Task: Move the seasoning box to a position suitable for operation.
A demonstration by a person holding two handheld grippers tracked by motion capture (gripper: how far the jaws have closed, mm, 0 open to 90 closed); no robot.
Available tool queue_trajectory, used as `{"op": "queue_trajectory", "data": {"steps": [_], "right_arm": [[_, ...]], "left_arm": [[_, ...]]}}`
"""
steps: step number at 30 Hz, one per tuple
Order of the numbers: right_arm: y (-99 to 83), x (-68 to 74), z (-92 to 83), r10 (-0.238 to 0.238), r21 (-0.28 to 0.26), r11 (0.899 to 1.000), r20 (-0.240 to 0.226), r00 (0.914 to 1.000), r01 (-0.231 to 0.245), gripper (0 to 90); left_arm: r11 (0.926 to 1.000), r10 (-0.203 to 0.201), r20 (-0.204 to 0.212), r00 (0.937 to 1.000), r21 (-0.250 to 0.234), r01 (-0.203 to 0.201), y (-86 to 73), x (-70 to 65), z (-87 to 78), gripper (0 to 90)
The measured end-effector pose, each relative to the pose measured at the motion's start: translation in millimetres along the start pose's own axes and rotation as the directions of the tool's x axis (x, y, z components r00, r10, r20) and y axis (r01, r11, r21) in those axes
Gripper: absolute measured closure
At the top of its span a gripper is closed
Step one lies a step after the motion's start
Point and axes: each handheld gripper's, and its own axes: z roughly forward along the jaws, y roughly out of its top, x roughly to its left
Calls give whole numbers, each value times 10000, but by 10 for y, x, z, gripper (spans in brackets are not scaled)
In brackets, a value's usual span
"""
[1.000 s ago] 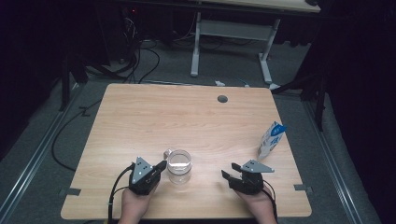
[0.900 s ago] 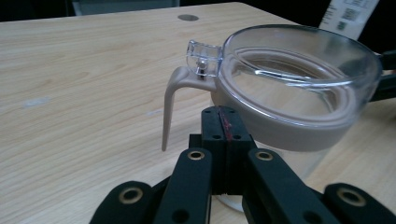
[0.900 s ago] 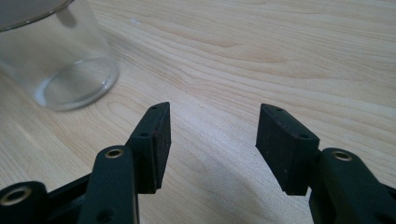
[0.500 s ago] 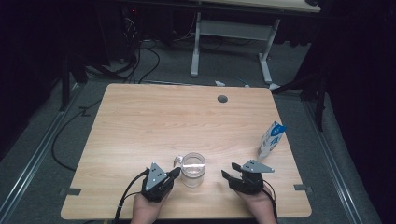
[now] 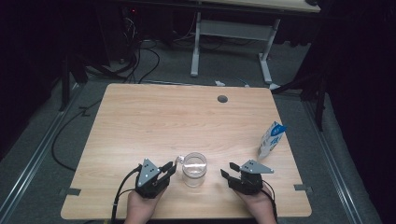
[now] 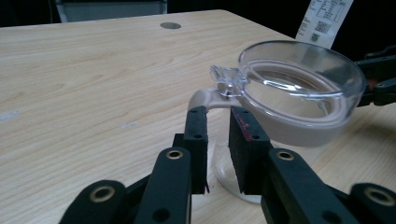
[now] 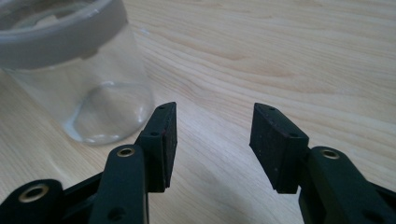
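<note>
1 glass jar (image 5: 194, 169) stands upright, lid tab toward left gripper (image 5: 169, 169), jaws just parted, empty.

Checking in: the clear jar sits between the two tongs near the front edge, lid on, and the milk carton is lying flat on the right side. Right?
Not quite: the milk carton stands upright on the table's right side, as the high view shows. The rest holds: the clear jar, lid on, sits between the left tongs and right tongs.
</note>
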Motion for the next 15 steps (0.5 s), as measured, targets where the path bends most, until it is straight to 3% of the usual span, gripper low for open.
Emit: {"op": "queue_trajectory", "data": {"steps": [5,15], "right_arm": [[89,97,2,-261,-143,9996,-119,9996,259,537],[382,129,108,-625,-400,9972,137,9980,630,595]], "left_arm": [[9998,-176,68,9998,-9,176,99,20,27,717],[9999,-16,10,10000,-158,16,203,-3,129,765]]}}
